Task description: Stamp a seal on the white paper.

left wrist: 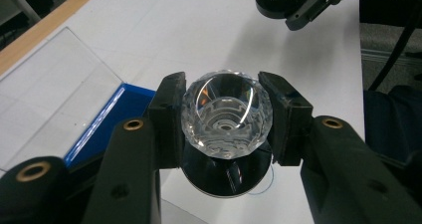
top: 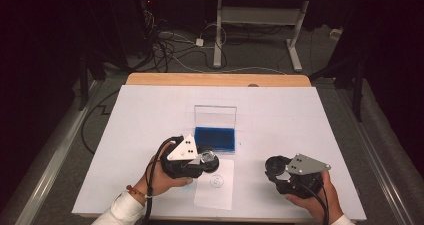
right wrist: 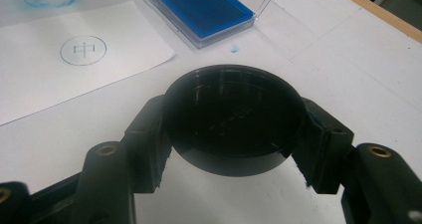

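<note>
Stamping looks finished on the sheet of paper [top: 215, 185], which lies on the white table [top: 300, 115] just in front of the blue ink pad [top: 215, 139] and already bears a round blue mark [top: 217, 181] with a character inside it. In the right gripper view the same mark [right wrist: 83, 50] sits on the paper [right wrist: 59, 79] to the left of the ink pad [right wrist: 199, 7].

The left gripper [top: 205, 161] hovers between the ink pad and the mark, its jaws closed on the faceted glass-like handle of a stamp [left wrist: 226, 115]; the stamp's dark base hangs below the handle, over the near edge of the ink pad's open case [left wrist: 50, 84]. The right gripper [top: 276, 169] is well to the right of the ink pad, jaws clamped on the sides of a round black cap [right wrist: 233, 117], held just above the table.

My judgement is that the capping step is in hand. The next move calls for bringing the cap and the stamp together somewhere in front of the ink pad, lining up the cap's open side with the stamp's inked face, and pressing them square so no ink smears.
</note>
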`<state>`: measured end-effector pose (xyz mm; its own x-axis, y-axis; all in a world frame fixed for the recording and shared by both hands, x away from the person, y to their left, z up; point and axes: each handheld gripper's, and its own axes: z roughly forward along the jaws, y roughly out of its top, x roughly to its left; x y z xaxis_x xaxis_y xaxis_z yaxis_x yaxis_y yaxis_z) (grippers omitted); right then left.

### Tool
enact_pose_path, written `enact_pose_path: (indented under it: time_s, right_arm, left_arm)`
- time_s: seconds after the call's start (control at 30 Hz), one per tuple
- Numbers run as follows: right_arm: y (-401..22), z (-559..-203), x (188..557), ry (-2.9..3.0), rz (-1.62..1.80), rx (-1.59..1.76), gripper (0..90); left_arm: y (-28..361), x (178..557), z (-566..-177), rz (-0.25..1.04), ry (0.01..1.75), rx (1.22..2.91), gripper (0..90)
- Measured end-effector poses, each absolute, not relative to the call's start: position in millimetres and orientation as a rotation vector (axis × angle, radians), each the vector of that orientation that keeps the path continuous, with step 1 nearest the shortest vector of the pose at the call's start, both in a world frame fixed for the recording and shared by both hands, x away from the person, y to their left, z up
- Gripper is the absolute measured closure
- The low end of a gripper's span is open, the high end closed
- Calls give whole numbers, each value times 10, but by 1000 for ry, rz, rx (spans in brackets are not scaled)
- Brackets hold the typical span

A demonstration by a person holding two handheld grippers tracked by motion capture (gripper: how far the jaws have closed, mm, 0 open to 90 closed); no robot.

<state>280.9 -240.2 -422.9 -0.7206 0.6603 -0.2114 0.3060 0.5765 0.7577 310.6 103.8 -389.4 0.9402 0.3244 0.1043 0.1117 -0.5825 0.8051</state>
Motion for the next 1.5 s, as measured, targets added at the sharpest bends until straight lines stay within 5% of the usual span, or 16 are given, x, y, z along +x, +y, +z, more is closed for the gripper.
enact_pose_path:
  time_s: [1.5]
  right_arm:
    - [-2393, -4253, 2820, 2345, 974, 768, 386]
  left_arm:
    - [757, 3162, -4431, 192, 305, 2338, 550]
